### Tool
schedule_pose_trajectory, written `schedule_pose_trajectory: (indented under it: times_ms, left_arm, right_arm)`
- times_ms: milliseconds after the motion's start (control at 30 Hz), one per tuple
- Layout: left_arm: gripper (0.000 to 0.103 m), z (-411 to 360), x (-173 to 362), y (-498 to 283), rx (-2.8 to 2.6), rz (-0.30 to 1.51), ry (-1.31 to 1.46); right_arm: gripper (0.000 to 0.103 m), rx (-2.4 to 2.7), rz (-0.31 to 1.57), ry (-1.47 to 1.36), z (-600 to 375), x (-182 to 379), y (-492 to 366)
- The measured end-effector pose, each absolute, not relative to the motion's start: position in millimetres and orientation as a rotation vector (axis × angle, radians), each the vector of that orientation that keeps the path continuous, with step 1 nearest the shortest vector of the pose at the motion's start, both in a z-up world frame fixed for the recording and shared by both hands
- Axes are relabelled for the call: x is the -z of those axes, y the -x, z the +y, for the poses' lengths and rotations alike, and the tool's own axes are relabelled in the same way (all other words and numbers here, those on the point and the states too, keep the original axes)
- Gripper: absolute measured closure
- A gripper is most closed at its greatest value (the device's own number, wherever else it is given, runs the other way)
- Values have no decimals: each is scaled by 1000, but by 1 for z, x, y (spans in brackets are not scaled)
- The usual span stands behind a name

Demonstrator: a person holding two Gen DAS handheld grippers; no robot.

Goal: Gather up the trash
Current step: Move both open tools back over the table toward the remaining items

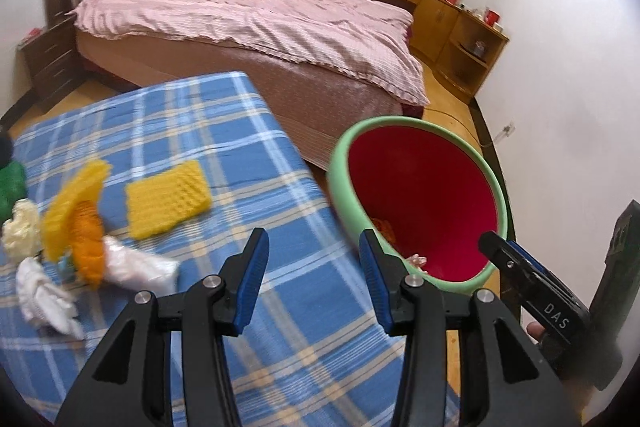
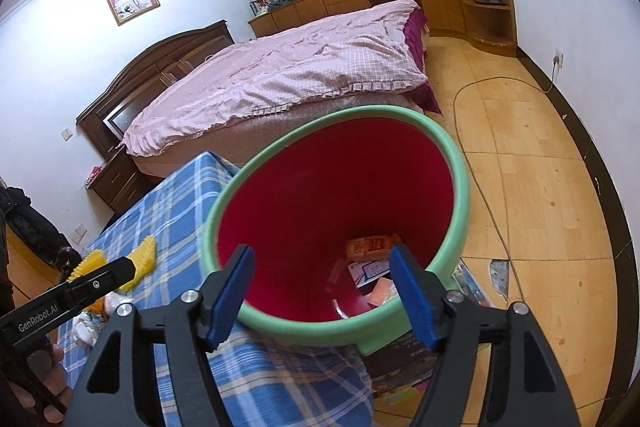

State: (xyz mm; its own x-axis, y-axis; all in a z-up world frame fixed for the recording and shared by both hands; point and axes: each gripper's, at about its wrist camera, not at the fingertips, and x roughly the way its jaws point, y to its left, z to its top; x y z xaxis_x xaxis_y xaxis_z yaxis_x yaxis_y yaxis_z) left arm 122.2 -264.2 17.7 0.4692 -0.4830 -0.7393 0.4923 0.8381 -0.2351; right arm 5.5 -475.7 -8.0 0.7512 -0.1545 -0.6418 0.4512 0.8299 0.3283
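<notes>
A: Status of the tongs, nearest first?

B: Right tongs stand wide apart over the near rim of the bin, nothing between the pads. Left tongs are parted to a middling gap above the blue plaid surface, also gripping nothing.

A: Contents of the bin?

B: Green outside, red inside, standing just beside the surface's edge. At the bottom: an orange packet, a white printed card and a pale pink paper.

A: Remaining trash?

B: On the surface, left of the left tongs: crumpled white tissue, a white plastic wrapper, an orange mesh piece, two yellow foam pads, a cream wad and something green at the edge.

A: Beyond that?

B: The bed with a pink cover, then wooden cabinets.
</notes>
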Motion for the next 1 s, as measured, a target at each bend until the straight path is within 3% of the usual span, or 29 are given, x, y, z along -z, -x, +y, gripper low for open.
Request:
schedule_pose_trajectory:
  times_ms: [1000]
  left_arm:
    - [56, -77, -50, -122, 227, 794, 101]
  right_arm:
    - [26, 80, 675, -406, -339, -21, -44]
